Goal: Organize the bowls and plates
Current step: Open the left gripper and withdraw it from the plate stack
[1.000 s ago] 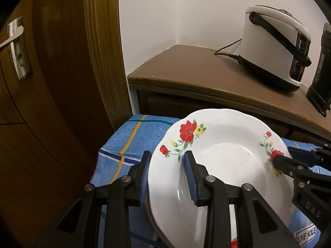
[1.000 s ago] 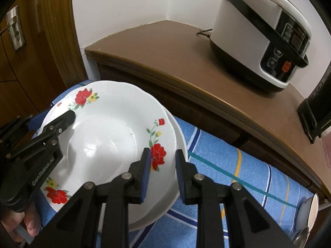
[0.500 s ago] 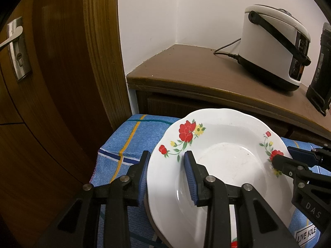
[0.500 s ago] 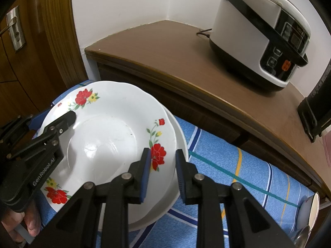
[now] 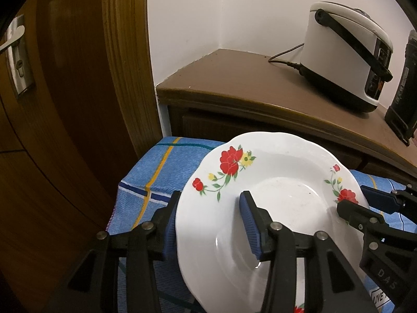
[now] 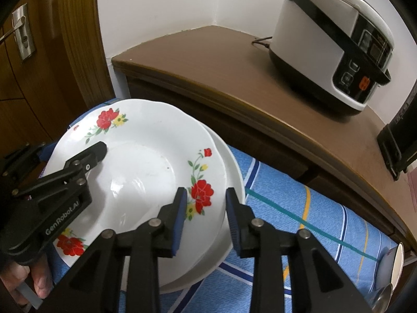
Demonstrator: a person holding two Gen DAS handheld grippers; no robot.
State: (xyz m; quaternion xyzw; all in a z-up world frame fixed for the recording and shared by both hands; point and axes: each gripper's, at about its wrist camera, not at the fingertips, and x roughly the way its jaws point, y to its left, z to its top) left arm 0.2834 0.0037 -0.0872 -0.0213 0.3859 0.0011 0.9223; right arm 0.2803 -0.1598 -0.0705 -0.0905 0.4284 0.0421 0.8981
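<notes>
A white plate with red flowers (image 5: 284, 195) (image 6: 146, 161) lies on a plain white plate (image 6: 232, 172), both on a blue checked cloth (image 5: 156, 177) (image 6: 299, 208). My left gripper (image 5: 209, 203) (image 6: 70, 147) straddles the flowered plate's left rim. Its jaws are opening, and the pads stand clear of the rim on both sides. My right gripper (image 6: 206, 195) (image 5: 353, 198) straddles the right rim near a red flower. Its jaws are opening too, with a gap showing beside the rim.
Behind the cloth stands a brown wooden cabinet (image 5: 247, 88) (image 6: 234, 73) carrying a white rice cooker (image 5: 344, 52) (image 6: 331, 39) and a black appliance (image 5: 404, 83). A wooden door (image 5: 52, 104) is at the left. Spoons (image 6: 391, 268) lie at the cloth's right end.
Both grippers' jaws have widened around the plate's rim, the left more than the right. The flowered plate and both hands have stayed where they were.
</notes>
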